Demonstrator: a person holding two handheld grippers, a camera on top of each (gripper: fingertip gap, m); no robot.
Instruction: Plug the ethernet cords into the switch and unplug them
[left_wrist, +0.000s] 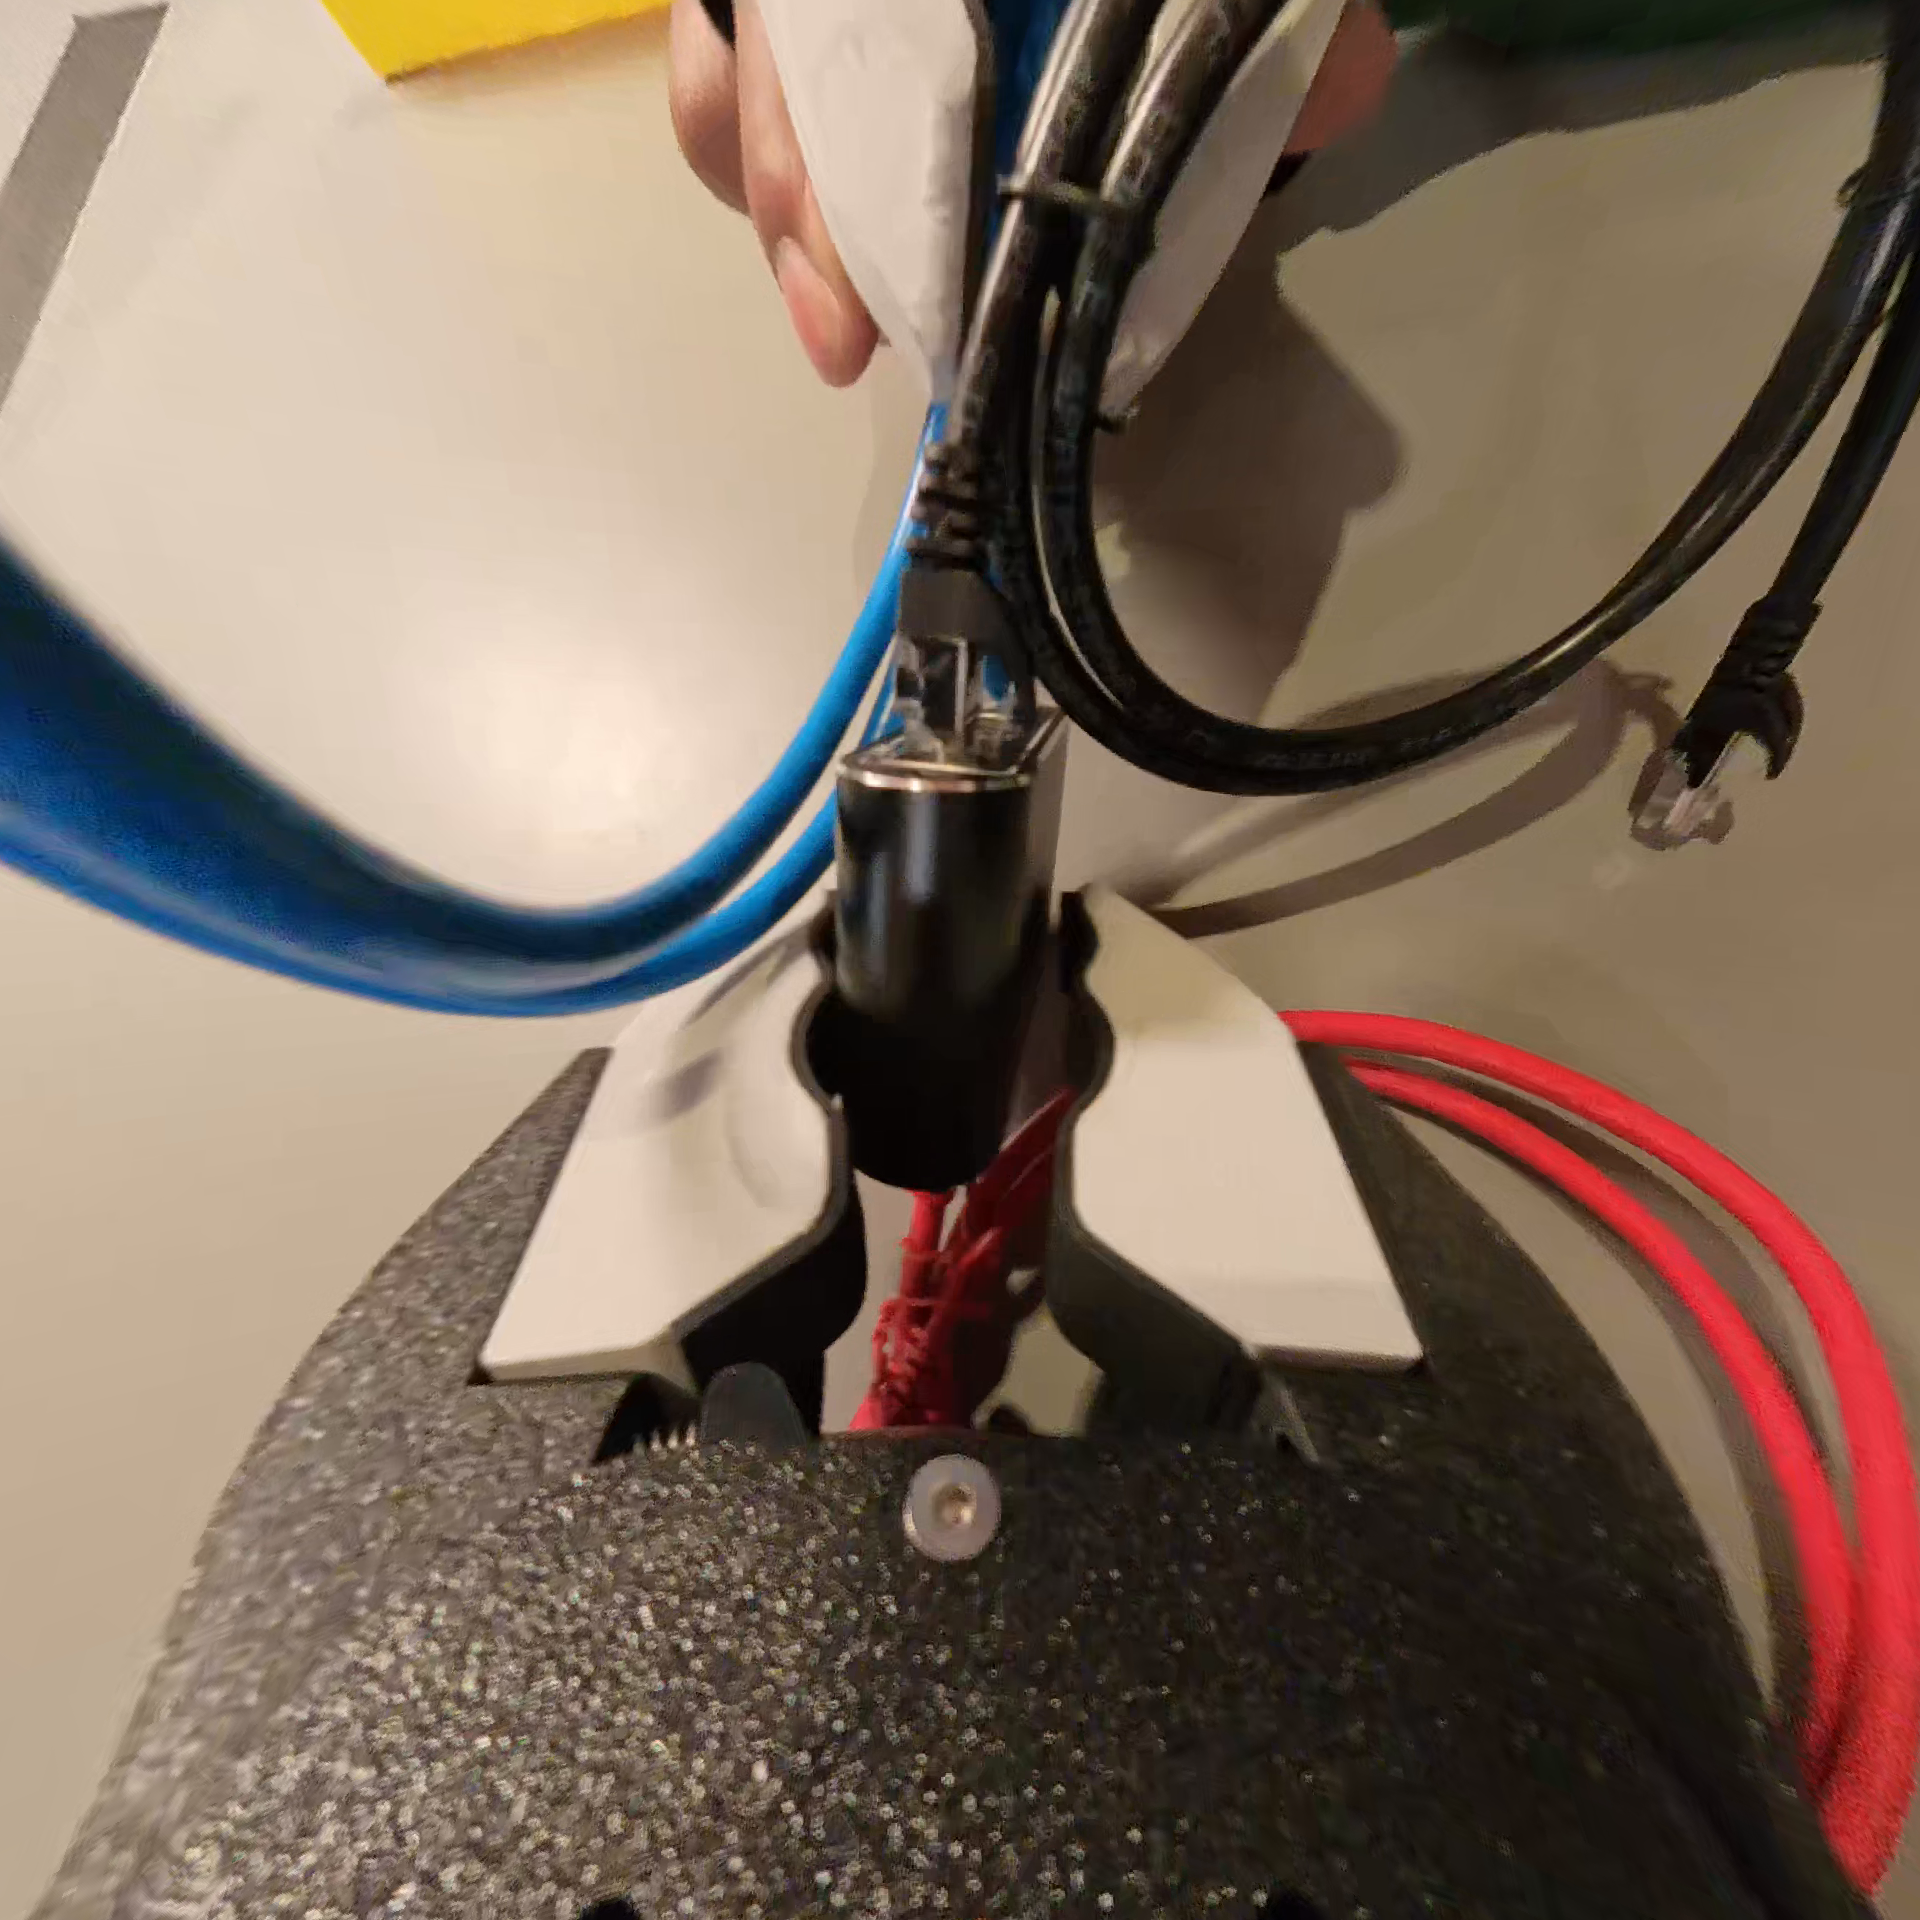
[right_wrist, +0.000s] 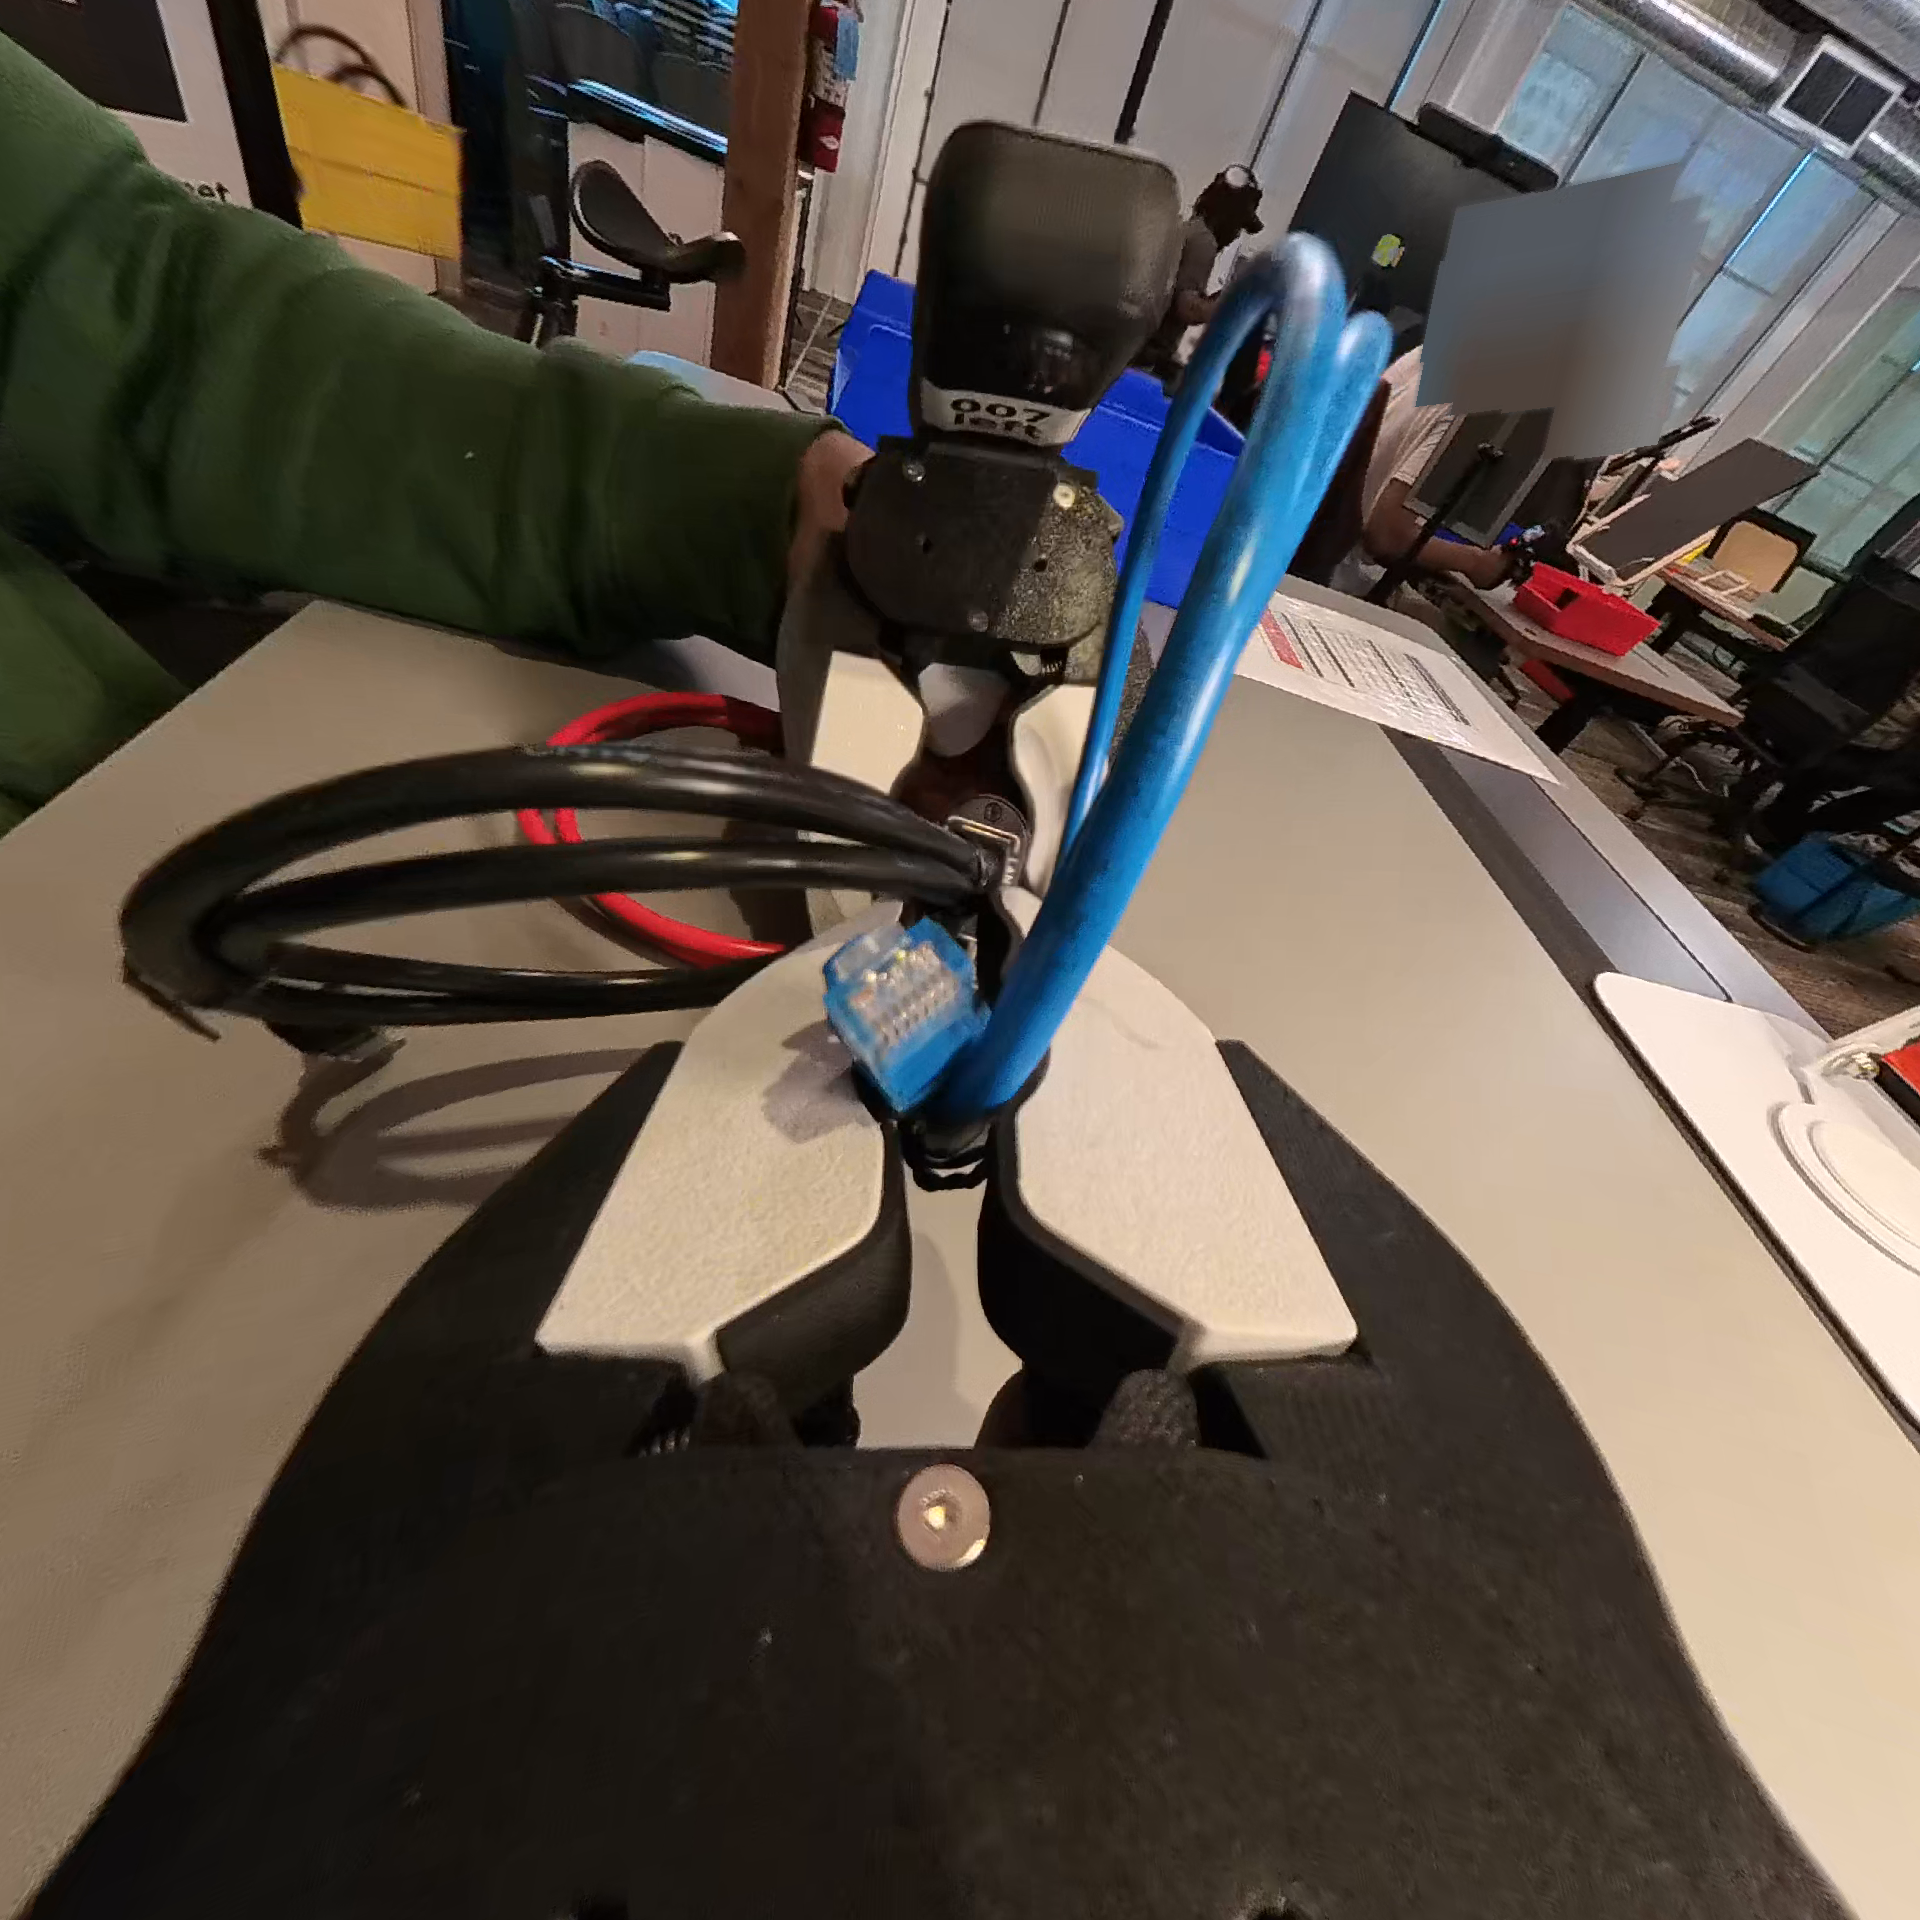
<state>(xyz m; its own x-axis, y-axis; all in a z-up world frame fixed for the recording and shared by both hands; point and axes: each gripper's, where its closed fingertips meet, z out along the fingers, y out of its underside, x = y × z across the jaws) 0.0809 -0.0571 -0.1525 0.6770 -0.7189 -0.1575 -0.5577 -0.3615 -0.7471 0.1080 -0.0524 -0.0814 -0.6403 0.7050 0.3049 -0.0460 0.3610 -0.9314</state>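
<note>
My left gripper (left_wrist: 945, 925) is shut on the switch (left_wrist: 925, 935), a small black cylinder with a silver rim, and holds it above the table. A black ethernet cord (left_wrist: 1351, 717) has one plug (left_wrist: 930, 675) seated in the switch's top; its other plug (left_wrist: 1683, 800) hangs free at the right. A blue cord (left_wrist: 416, 914) loops past the switch. A bundled red cord (left_wrist: 1662, 1247) trails from the switch's back. My right gripper (right_wrist: 966, 997) is shut on the blue cord (right_wrist: 1164, 675) and black cord (right_wrist: 468, 852) together, just across from the left gripper (right_wrist: 987, 727). A free blue plug (right_wrist: 899, 1003) sticks up by its fingertips.
The grey table (right_wrist: 1351, 1039) carries a printed sheet (right_wrist: 1382, 665) at the far right and a white tray (right_wrist: 1714, 1122) at the right edge. A green sleeve (right_wrist: 312, 416) reaches in from the left. A blue bin (right_wrist: 1174, 447) stands behind. A yellow object (left_wrist: 520, 31) lies far off. The left gripper's tips are roughly 8 cm from the right gripper's. From either gripper's tips it is about 35 cm to the yellow object (left_wrist: 520, 31).
</note>
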